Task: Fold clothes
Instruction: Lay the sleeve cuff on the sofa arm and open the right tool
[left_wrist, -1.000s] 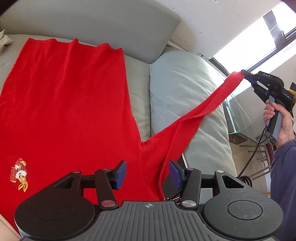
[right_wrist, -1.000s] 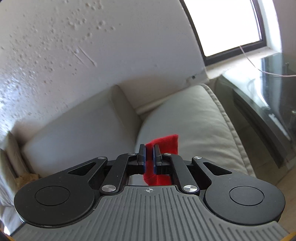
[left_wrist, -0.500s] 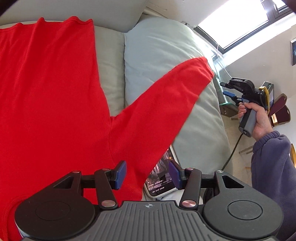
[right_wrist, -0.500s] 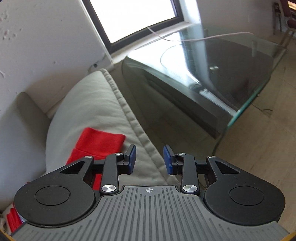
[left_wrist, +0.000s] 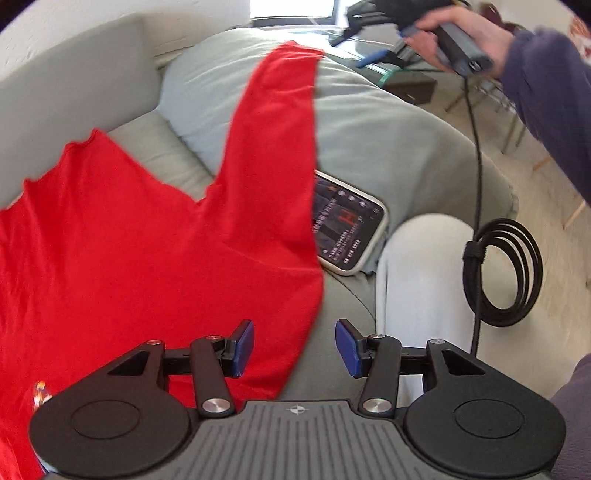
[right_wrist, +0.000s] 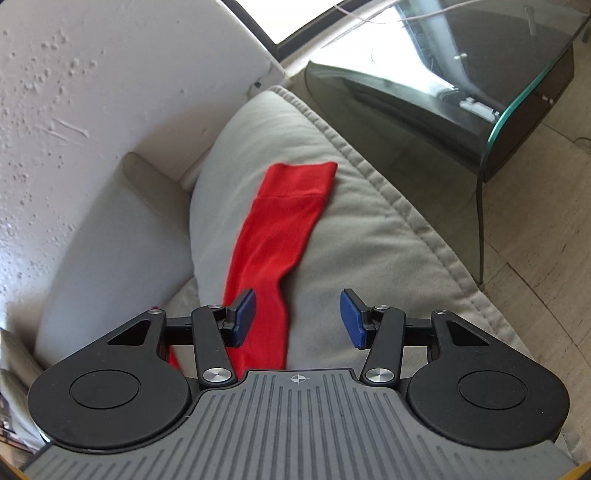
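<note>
A red long-sleeved shirt lies spread on a grey sofa, with one sleeve stretched over the sofa's arm cushion. My left gripper is open and empty, just above the shirt's edge near the shoulder. My right gripper is open and empty above the sleeve, whose cuff lies flat on the cushion. In the left wrist view the right gripper is held in a hand beyond the cuff.
A phone with a lit screen lies on the sofa, partly under the sleeve. A coiled black cable hangs at the right. A glass side table stands past the sofa arm. The backrest is behind.
My right gripper opened and let go of the sleeve cuff, which now lies flat on the arm cushion. My left gripper swung right toward the shirt's shoulder edge.
</note>
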